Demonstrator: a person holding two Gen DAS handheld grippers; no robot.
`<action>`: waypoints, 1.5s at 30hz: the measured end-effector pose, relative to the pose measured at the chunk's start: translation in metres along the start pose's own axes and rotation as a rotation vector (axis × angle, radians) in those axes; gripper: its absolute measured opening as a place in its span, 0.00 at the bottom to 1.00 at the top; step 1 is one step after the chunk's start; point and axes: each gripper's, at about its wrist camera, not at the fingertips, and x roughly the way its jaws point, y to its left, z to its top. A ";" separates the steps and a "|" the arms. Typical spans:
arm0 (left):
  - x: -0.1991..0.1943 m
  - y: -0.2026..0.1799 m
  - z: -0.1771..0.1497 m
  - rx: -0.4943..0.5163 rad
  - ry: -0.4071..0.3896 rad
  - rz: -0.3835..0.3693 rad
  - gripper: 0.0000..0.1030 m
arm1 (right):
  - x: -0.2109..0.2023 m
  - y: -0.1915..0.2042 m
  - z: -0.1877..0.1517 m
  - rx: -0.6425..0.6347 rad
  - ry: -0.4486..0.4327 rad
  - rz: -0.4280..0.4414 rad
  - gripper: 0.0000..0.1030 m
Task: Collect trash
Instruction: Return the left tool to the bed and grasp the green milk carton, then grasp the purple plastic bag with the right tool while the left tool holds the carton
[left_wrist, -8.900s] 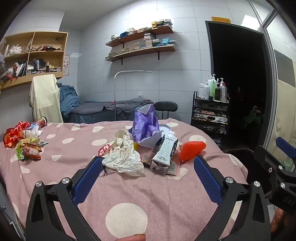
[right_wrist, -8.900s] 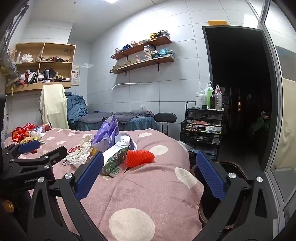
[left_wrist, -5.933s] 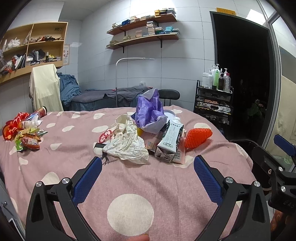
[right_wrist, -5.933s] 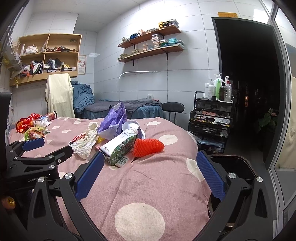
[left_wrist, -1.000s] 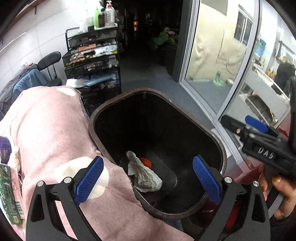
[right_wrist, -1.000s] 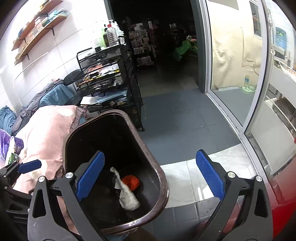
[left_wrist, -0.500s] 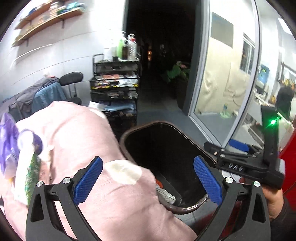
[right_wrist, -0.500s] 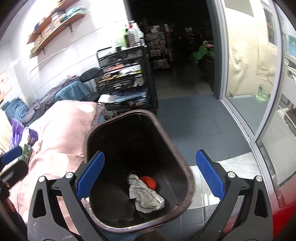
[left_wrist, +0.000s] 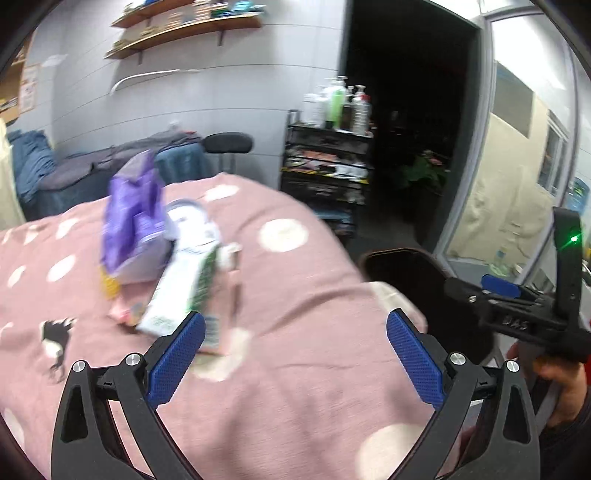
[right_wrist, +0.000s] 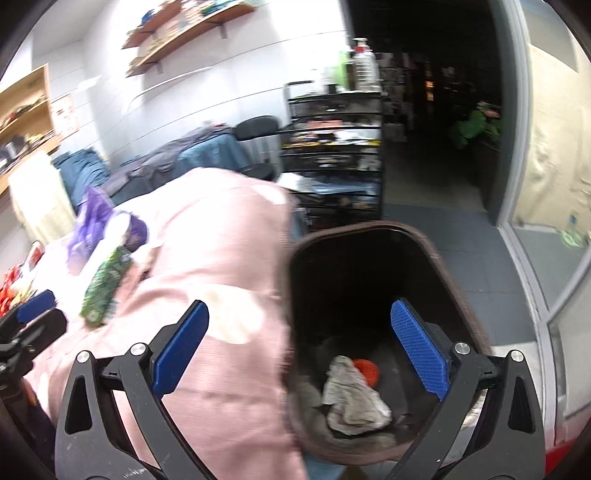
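A dark brown bin stands at the right end of the pink polka-dot table. Inside lie a crumpled white paper and an orange-red net. On the table lie a green-and-white carton, a purple bag and a pink wrapper. My left gripper is open and empty over the table, the carton just beyond its left finger. My right gripper is open and empty above the bin's left rim. The bin also shows in the left wrist view.
A black trolley with bottles stands behind the table by a dark doorway. A black chair and a bed with blue-grey cloth are at the back. A glass door is at the right. More wrappers lie far left.
My left gripper has swung left, from over the bin back to the table with the carton and purple bag. My right gripper has turned slightly left and stays above the bin.
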 end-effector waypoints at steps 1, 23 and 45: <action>-0.002 0.010 -0.003 -0.017 0.004 0.017 0.95 | 0.003 0.007 0.001 -0.009 0.007 0.018 0.95; 0.081 0.082 0.010 0.075 0.276 0.104 0.73 | 0.020 0.081 0.001 -0.091 0.059 0.132 0.95; 0.015 0.091 0.007 -0.108 0.111 0.000 0.48 | 0.034 0.113 0.019 -0.151 0.055 0.205 0.95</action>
